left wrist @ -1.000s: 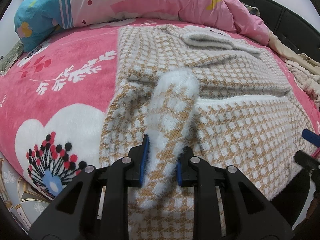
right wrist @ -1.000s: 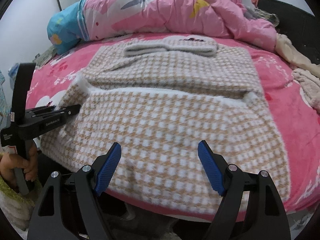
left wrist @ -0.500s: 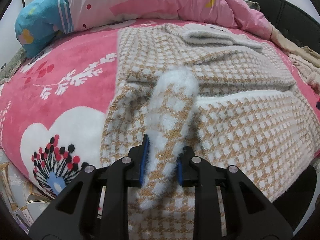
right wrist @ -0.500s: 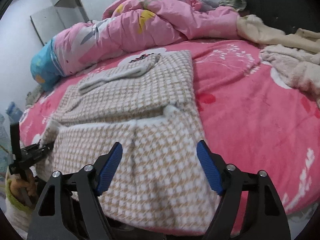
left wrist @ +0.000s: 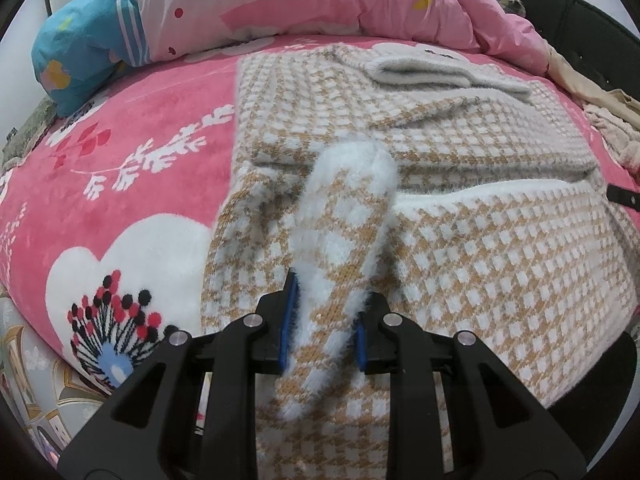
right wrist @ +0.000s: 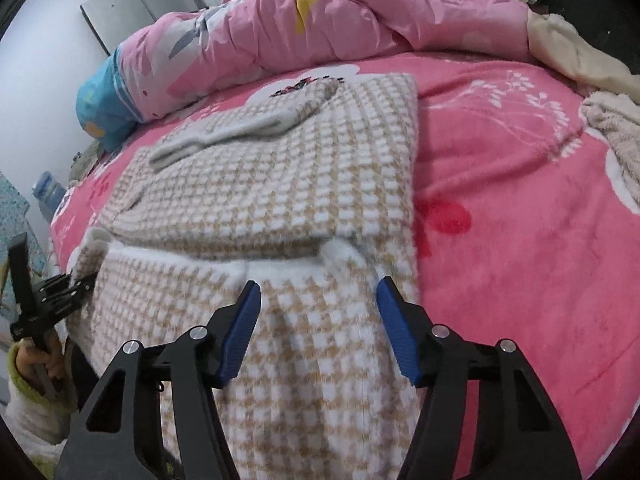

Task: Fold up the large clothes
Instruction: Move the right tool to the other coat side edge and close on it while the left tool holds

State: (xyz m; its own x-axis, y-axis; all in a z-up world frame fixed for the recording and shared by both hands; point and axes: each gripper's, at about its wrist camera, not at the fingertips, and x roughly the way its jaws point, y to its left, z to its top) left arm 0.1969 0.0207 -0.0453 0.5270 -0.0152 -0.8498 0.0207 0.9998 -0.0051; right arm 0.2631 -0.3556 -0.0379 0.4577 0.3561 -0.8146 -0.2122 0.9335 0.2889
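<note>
A bed [left wrist: 132, 128] with a pink flowered blanket fills both views, and a pink quilt [right wrist: 340, 20] with a blue end is bunched along its far edge. My tan and white checked sweater [left wrist: 500, 240] lies flat across the middle of the bed, its lower part reaching the near edge, with a grey fuzzy collar [left wrist: 432, 72] on its far part. A fold line with a white fluffy hem crosses it from side to side.

My left hand-held gripper [left wrist: 322, 316] is pinched narrow on the sweater's fluffy cuffed sleeve [left wrist: 344, 216], which rises from the near edge of the bed between the 2 blue pads and curls over at its top.

My right hand-held gripper [right wrist: 318, 320] hangs over the sweater's near right corner, close to the bed's near edge. Its jaws have just been closing, yet they stand apart with knit below them, and the pads press on nothing. The fabric there is blurred.

Beige clothes [right wrist: 612, 132] are heaped at the bed's right edge. In the right wrist view, my other hand [right wrist: 48, 360] holds the left tool at the bed's near left edge.
</note>
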